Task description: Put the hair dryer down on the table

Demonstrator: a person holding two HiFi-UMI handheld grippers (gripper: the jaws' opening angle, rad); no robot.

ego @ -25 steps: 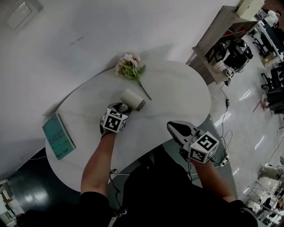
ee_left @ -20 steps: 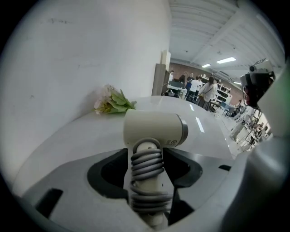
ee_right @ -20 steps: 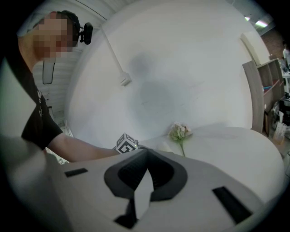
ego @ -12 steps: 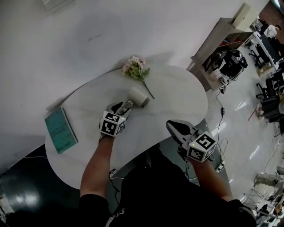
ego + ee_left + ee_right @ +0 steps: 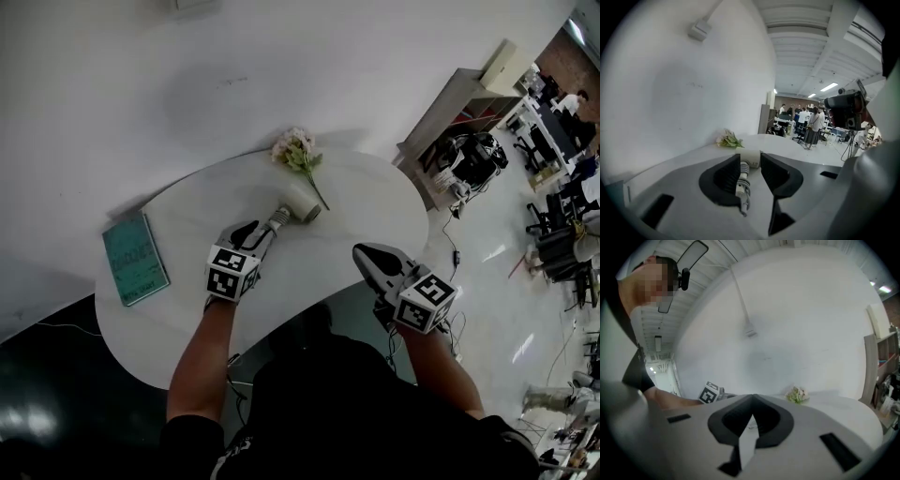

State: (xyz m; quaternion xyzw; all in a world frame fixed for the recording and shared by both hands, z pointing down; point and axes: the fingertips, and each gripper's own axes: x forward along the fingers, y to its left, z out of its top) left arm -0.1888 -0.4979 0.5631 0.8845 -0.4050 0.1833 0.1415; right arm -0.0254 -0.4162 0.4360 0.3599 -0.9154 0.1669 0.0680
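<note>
The white hair dryer (image 5: 298,202) lies on its side on the white table (image 5: 366,192), past the middle toward the table's far edge. Its barrel points to the far side and its ribbed cord end points back toward the near edge. The left gripper (image 5: 258,230) sits low over the table's middle. Its 2 dark jaws are closing with a gap still between them. The dryer's ribbed end lies between them, close against the left-hand jaw and clear of the other. The right gripper (image 5: 361,255) hangs over the table's near right edge, its 2 jaws pressed together with nothing between them. 1 spray of pale pink flowers (image 5: 298,152) rests at the table's far edge, its stem running in beside the dryer's barrel. 1 teal book (image 5: 136,258) lies flat at the table's left end. A wooden shelf unit (image 5: 459,103) stands off the table's far right side.
</note>
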